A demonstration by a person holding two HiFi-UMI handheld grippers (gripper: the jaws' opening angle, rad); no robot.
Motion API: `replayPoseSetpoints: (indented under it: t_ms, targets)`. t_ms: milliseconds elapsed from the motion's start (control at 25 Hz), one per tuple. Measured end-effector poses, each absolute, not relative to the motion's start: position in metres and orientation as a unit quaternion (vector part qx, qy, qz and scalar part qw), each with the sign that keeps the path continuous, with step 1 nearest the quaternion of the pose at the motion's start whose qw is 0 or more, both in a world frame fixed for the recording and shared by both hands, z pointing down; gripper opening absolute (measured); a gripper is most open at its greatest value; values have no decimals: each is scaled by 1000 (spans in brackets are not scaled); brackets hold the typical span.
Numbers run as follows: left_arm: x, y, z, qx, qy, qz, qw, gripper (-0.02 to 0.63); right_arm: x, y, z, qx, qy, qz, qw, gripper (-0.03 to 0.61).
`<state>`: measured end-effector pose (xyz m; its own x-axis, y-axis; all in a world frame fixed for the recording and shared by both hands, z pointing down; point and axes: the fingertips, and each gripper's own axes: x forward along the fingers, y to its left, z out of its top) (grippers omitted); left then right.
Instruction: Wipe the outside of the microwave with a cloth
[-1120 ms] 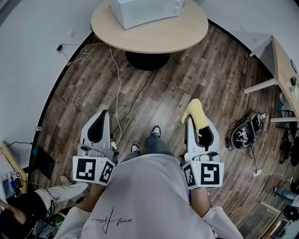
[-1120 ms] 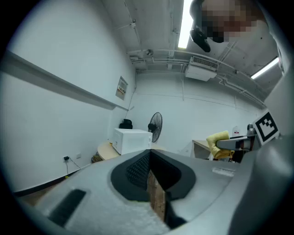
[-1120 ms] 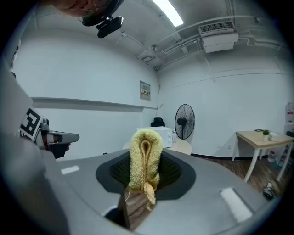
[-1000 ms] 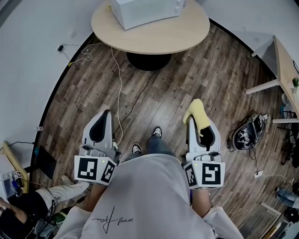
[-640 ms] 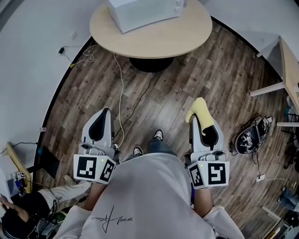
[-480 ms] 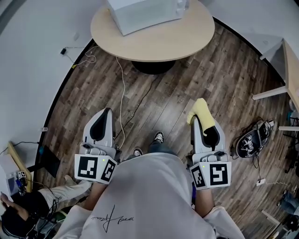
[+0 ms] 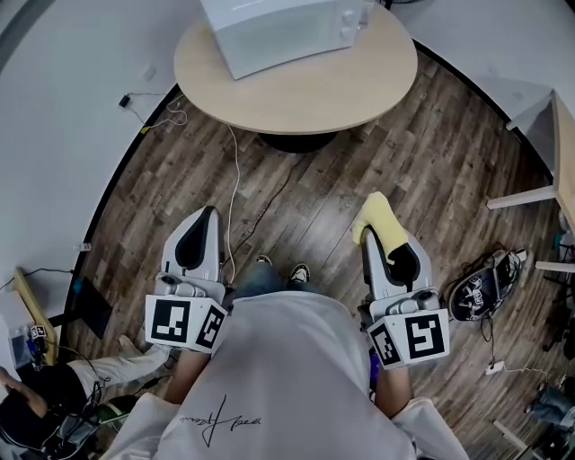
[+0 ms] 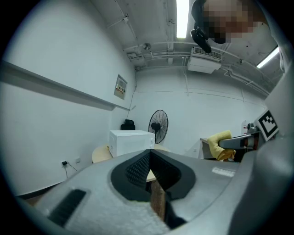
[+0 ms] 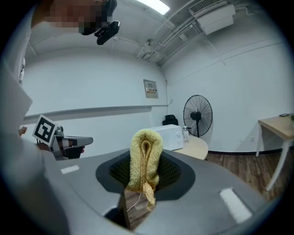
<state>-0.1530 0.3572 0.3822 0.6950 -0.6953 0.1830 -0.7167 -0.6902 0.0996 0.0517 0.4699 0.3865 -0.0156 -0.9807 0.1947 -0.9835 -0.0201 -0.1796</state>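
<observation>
At the top centre of the head view, a white microwave point(image 7: 278, 27) sits on a round light-wood table point(image 7: 305, 90). Its door is shut and its control panel is at the frame-right end. It is well apart from both grippers. A small clear bottle point(image 9: 185, 133) stands just beside the panel end; its contents cannot be made out.

Writing:
- Black-and-white square markers show on each gripper's cube.
- A line of cursive script runs across the back of the person's white shirt point(image 7: 269, 377); it is not legible.
- A wall sign point(image 9: 150, 88) hangs above centre in the right gripper view, its print too small to read.

Right gripper point(image 9: 146, 158), lower right of the head view: the jaws are clamped on a folded yellow terry cloth point(image 7: 379, 220). The fold sticks out past the tips, and a loose thread hangs below the pads.

Left gripper point(image 8: 149, 153), lower left of the head view: the jaw tips are pressed together with nothing between them. The table edge and a floor plank show through the gap behind the tips.

Both grippers are held low in front of the torso, over the dark plank floor point(image 7: 431, 144), pointing toward the table. A white cable point(image 7: 232, 180) trails from the table across the floor toward the left gripper. A black pedestal fan point(image 8: 158, 126) stands beyond the table. A second person point(image 7: 54, 395) sits at the lower left corner of the head view.
</observation>
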Motion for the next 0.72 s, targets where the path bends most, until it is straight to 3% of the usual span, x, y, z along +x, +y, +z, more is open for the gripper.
replayPoseSetpoints:
  t_ms: [720]
  targets:
    - [-103,261,389,918,-382,41,97,-9,84,370,389,685,-716,132,34,127]
